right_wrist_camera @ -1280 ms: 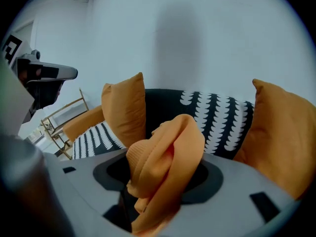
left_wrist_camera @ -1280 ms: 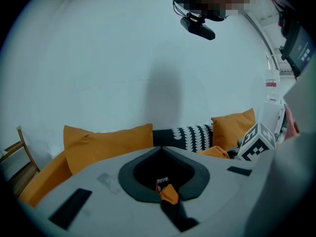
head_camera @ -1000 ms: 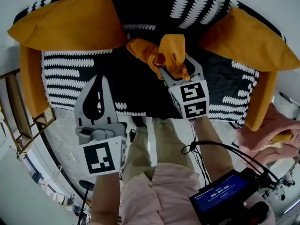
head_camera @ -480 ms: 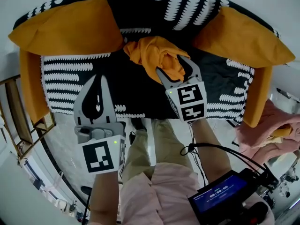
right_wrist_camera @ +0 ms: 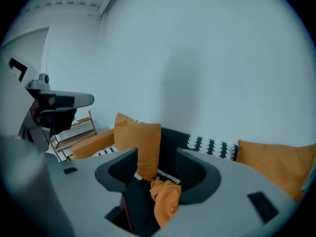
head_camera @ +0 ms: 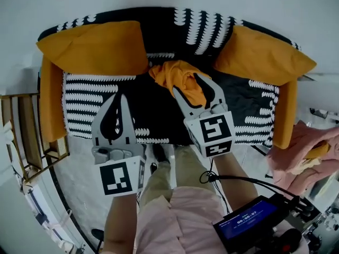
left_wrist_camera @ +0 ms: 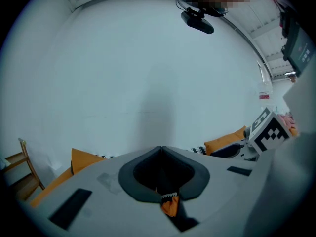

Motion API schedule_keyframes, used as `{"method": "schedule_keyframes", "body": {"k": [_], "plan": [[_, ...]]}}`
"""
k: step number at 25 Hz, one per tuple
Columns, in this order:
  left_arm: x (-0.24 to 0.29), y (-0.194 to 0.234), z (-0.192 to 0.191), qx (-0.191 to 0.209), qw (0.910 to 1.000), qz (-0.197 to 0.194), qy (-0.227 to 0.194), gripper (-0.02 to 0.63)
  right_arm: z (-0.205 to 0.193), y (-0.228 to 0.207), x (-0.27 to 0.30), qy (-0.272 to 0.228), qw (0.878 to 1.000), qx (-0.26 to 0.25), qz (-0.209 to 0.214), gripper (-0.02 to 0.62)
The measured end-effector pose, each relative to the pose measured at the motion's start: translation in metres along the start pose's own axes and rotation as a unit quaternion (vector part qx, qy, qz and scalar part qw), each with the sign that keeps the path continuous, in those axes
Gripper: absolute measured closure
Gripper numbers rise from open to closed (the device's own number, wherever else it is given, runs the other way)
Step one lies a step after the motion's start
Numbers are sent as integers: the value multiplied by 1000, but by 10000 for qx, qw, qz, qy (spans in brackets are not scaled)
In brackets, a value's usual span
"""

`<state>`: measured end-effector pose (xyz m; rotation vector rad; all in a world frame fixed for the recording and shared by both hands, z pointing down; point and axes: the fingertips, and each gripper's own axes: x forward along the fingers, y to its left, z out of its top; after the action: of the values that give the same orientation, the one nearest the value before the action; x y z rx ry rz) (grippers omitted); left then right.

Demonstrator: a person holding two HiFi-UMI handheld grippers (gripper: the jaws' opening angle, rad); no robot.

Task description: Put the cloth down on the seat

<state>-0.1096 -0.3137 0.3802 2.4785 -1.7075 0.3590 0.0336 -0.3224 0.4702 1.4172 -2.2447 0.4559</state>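
On the patterned seat [head_camera: 85, 107], between the left cushion [head_camera: 92, 46] and the right cushion [head_camera: 262, 54], we see the orange cloth [head_camera: 177, 75] lying in a bunched heap. We note that the right gripper [head_camera: 185, 83] reaches forward over the seat's front edge, its forearm extended from the body. Its jaws stand apart and straddle the near side of the cloth without closing on it. From the right gripper view we confirm the spread jaws of the right gripper [right_wrist_camera: 157, 154], with the cloth [right_wrist_camera: 165, 201] low in the gap and the left cushion [right_wrist_camera: 138, 139] beyond. We find the left gripper [head_camera: 119, 98] held lower and further left, over the seat's front edge, well apart from the cloth. The left gripper view shows the left gripper [left_wrist_camera: 160, 148] with its jaw tips pressed together on nothing.
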Motion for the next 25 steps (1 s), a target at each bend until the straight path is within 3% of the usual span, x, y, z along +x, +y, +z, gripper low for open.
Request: {"method": "schedule_keyframes", "body": {"k": [6,12,25], "plan": [[-48,11,57,71,9988,131,-469,595,78,54,-66,-978,9949,-71,242,464],[-112,14,125,193,9919,138,-1251,595,148,106,-140,-2180,9740,-606,-148,581],[-174,-6,175,325,9834,-95,-1782,595,185,140,-211,-2704,9576,-881,-467,594]]}}
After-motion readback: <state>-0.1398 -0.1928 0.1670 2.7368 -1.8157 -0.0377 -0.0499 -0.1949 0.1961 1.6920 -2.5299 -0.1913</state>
